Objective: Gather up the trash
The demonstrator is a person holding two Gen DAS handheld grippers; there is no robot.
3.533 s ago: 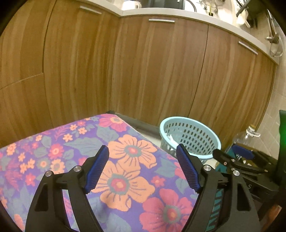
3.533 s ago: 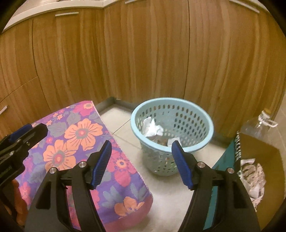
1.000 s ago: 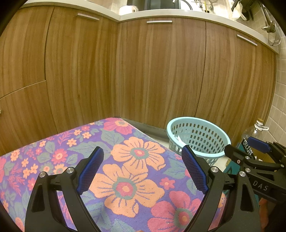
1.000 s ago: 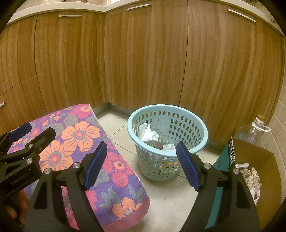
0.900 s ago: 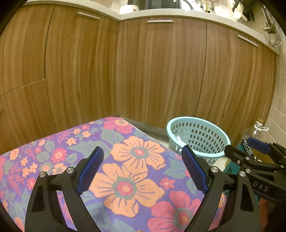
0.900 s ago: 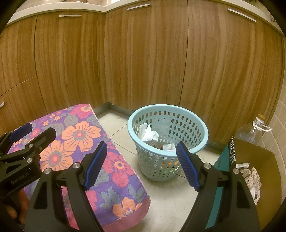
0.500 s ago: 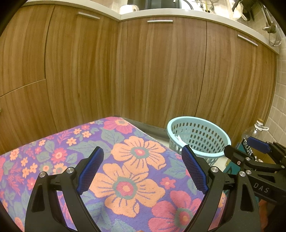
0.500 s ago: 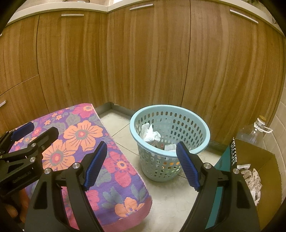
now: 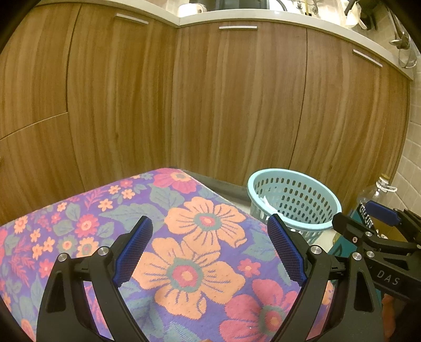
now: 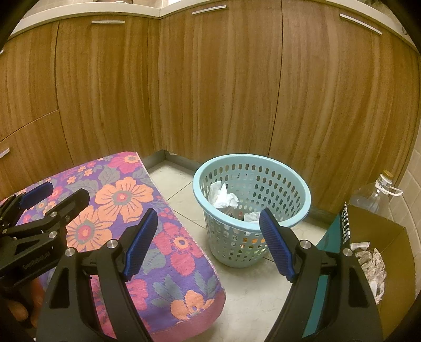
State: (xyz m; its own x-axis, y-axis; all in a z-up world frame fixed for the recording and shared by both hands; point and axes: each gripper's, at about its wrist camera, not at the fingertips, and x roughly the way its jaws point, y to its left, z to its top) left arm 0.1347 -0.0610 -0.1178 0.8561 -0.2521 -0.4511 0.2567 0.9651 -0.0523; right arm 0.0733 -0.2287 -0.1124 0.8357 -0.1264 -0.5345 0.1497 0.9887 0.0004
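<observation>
My left gripper (image 9: 208, 250) hangs over the floral cushion (image 9: 184, 252), jaws spread wide and holding nothing. My right gripper (image 10: 209, 243) is just as wide and empty, poised above the cushion's edge and the pale floor tiles (image 10: 250, 286).

The light blue basket (image 10: 297, 184) stands on the floor at 1 o'clock in the right wrist view, against the wooden cabinets (image 10: 210, 92). Only this view looks down into it: crumpled white paper (image 10: 223, 197) and other scraps lie inside. The left wrist view catches the basket (image 9: 315, 184) at 2 o'clock (rim and a sliver of white only).

At 4 o'clock the right view shows a cardboard box (image 10: 379, 236) holding crumpled material, a clear plastic bottle (image 10: 373, 197) behind it. The left view alone shows the countertop (image 9: 263, 15).
</observation>
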